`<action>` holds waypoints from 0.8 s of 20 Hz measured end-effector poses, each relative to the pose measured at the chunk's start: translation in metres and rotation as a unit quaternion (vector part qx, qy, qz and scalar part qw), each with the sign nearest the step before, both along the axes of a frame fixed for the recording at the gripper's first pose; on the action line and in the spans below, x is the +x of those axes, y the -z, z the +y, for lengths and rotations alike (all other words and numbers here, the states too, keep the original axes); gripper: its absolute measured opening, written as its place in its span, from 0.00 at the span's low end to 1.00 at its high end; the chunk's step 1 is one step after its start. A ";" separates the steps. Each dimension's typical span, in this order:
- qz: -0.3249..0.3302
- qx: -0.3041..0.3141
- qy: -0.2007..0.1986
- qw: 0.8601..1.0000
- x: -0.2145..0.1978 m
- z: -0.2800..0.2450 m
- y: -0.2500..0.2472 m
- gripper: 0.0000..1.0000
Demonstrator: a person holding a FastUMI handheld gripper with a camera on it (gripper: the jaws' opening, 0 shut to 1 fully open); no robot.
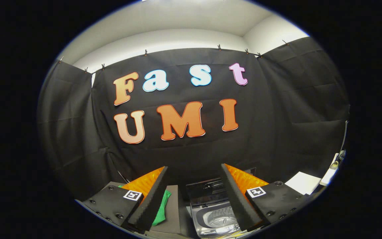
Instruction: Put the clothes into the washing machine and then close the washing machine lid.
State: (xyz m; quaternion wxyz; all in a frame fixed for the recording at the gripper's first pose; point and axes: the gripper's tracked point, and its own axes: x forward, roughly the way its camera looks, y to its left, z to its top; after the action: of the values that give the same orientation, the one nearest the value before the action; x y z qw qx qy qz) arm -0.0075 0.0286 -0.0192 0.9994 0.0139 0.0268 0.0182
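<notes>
My gripper (pixel 193 196) is open, held high above the table with nothing between its fingers. Below and between the fingers stands a small top-loading washing machine (pixel 212 212); its dark lid (pixel 207 191) is raised at the back and the ribbed drum (pixel 218 218) shows inside. A green cloth (pixel 162 207) lies on a dark mat to the left of the machine, partly hidden behind the left finger (pixel 153 199). The right finger (pixel 235 196) covers part of the machine's right side.
A dark mat (pixel 172 212) lies under the green cloth, left of the machine. A white sheet (pixel 303 182) rests at the right, with a white object (pixel 331 172) beyond it. Black cloth walls (pixel 184 156) close the booth behind and at both sides.
</notes>
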 end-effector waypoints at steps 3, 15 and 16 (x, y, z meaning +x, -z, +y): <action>0.016 -0.005 -0.022 1.000 0.004 0.027 0.015 0.99; 0.082 -0.011 -0.124 0.989 0.015 0.170 0.085 0.99; 0.088 -0.014 -0.132 0.987 0.017 0.181 0.093 0.99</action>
State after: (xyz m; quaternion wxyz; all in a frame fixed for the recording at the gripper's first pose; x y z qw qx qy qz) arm 0.0093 0.2096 -0.1117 0.9821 -0.0023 0.1166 0.1481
